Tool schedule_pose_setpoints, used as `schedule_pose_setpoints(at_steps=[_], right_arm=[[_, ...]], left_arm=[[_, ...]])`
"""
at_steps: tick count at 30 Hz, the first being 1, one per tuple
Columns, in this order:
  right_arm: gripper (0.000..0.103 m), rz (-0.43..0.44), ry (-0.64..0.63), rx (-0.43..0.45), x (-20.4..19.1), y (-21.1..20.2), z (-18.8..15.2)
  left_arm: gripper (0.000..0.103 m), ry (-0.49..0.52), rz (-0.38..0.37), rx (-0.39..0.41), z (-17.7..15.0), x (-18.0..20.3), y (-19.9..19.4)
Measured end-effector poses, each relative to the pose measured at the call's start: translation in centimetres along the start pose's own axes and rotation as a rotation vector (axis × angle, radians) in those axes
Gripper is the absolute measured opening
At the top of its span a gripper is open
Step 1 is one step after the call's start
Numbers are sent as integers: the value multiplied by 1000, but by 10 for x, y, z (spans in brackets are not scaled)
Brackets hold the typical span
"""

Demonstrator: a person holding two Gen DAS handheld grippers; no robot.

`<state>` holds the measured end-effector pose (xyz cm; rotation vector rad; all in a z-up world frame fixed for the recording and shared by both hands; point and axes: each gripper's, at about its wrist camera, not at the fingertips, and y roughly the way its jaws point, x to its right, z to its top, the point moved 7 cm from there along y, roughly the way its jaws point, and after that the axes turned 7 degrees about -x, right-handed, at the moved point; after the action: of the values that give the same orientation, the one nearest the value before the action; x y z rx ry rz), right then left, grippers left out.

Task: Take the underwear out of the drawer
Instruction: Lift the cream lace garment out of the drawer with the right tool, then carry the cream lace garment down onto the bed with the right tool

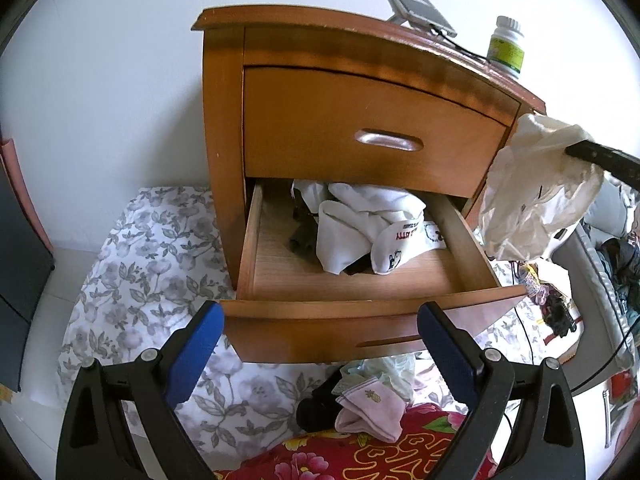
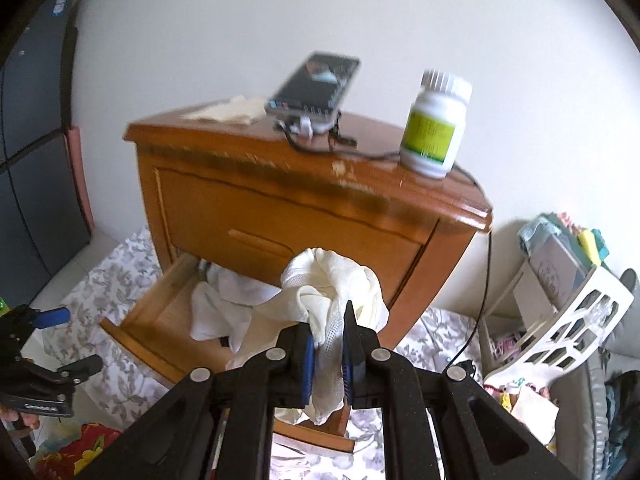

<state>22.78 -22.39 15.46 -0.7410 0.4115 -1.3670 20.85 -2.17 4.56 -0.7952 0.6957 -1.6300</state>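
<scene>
Blue-padded fingers of the right gripper (image 2: 327, 346) fill the bottom of its wrist view, closed tight on a cream-white pair of underwear (image 2: 334, 288) whose mesh-edged fabric is pinched between the pads and bunches up above them. From the left wrist view the same garment (image 1: 536, 188) hangs in the air to the right of the nightstand, outside the drawer and above its level, clamped at its upper edge by the black tip of that gripper.

Lower down, the left gripper (image 1: 320, 322) stands with its jaws wide apart and nothing between them, its blue pads just in front of the pulled-out front panel of the lower drawer (image 1: 360, 320). That drawer is open and holds a heap of white clothes (image 1: 360, 224), among them a white sock with print, over some darker pieces. The upper drawer (image 1: 372, 128) of the wooden nightstand (image 2: 304, 184) is shut.

On the nightstand top stand a white pill bottle with a green label (image 2: 434, 128) and a phone propped on a small stand (image 2: 316, 88), a black cable trailing from it. On the flowered sheet (image 1: 152, 256) below the drawer lie a pink sock (image 1: 372, 408) and some dark clothing. A white plastic basket (image 2: 560, 320) sits to the right of the nightstand
</scene>
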Motion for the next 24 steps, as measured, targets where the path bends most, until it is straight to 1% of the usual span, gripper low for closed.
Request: schedule_pose_setpoints(at_steps=[4,10,15,24], right_arm=[[12,2,-15,52,-4,-32,1],[12,26,-30,97,-13,-59,-7],[12,50,-28,99,-18,-66,-18],[12,91,-24,62,-28,-63,-43]], left_arm=[[97,4,8,12,-2,3,-9],[97,12,13,26,-7,9,-21],[97,17,22,31,-9,13,-26],[97,29,32,33,-16,18,-34]])
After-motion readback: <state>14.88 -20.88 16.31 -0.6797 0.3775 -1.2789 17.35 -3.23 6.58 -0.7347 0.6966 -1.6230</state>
